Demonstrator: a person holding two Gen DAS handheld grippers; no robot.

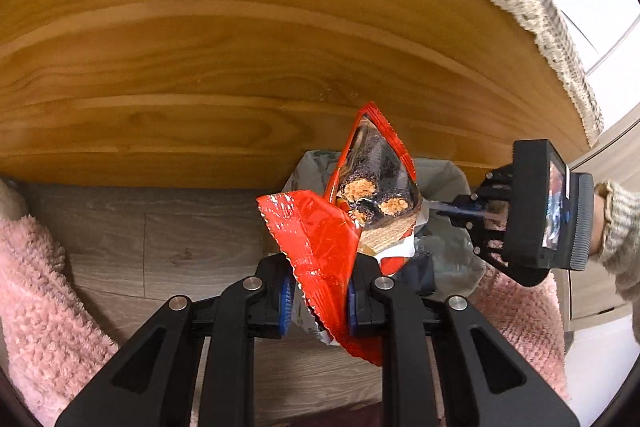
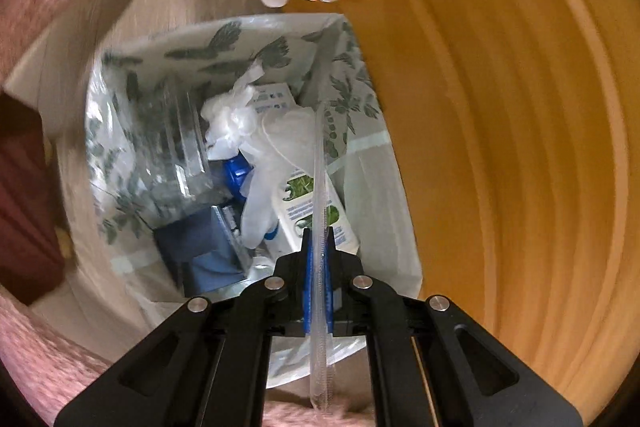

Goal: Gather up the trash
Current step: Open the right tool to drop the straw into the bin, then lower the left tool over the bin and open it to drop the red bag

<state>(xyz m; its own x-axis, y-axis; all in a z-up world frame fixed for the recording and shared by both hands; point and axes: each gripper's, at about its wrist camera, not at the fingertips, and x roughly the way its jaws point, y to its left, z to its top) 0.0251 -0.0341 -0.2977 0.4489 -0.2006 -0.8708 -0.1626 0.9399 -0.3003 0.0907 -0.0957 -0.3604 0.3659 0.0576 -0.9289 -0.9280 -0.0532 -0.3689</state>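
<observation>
a: left tongs sit closest to the lens, nearly closed, their blue pads nipping the lower edge of a red snack wrapper. why hold it by the edge like that?

b: my guess is so the rest hangs free over the bin bag, and parting the tongs would let it fall straight in. the wrapper's upper half stands up past the tips, with a picture of chocolate rolls on it

a: where's the bag?

b: on the wood floor, right against the edge of the round wooden bench, with a pink fluffy rug on both sides. it's white with a grey leaf print, mouth wide open

a: and the right tongs?

b: pressed fully together on a thin clear plastic strip, ribbed like a zip seal. the strip runs along the jaws and past the tips, pointing down into the bag, so it looks lined up for a drop too. from the right wrist view the wrapper hangs at the top of the frame, above the bag's mouth

a: what's in the bag already?

b: a white bottle with a green label, crumpled white plastic, something blue, a dark blue box, and a pale carton near the back. it's blurred, so i can't name more
</observation>
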